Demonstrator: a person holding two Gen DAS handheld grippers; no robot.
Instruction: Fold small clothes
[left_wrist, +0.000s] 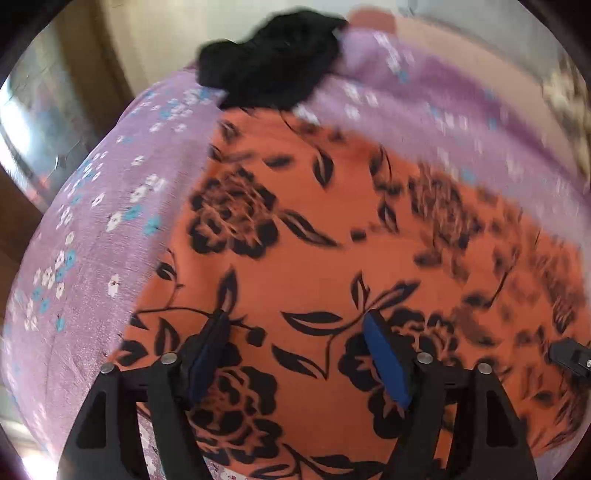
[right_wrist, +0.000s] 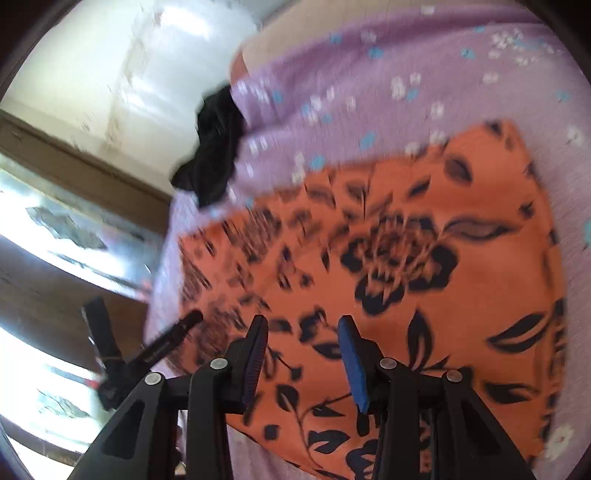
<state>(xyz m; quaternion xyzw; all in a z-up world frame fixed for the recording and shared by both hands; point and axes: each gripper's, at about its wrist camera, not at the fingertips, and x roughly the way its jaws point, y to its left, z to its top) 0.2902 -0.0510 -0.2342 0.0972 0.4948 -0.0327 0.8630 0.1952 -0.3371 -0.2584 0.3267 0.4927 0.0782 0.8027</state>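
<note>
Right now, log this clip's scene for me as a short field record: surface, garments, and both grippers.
surface: purple floral sheet
main garment: orange cloth with black flower print, spread flat on the sheet
other garment: black garment, bunched at the sheet's far edge, apart from the orange cloth
left gripper: open above the orange cloth, nothing between the jaws
right gripper: open above the orange cloth, holding nothing
image quality: motion blur in both views

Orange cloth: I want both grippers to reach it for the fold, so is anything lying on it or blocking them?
Nothing visible does. The orange cloth lies bare under the open left gripper and right gripper. The black garment sits beyond its far edge.
</note>
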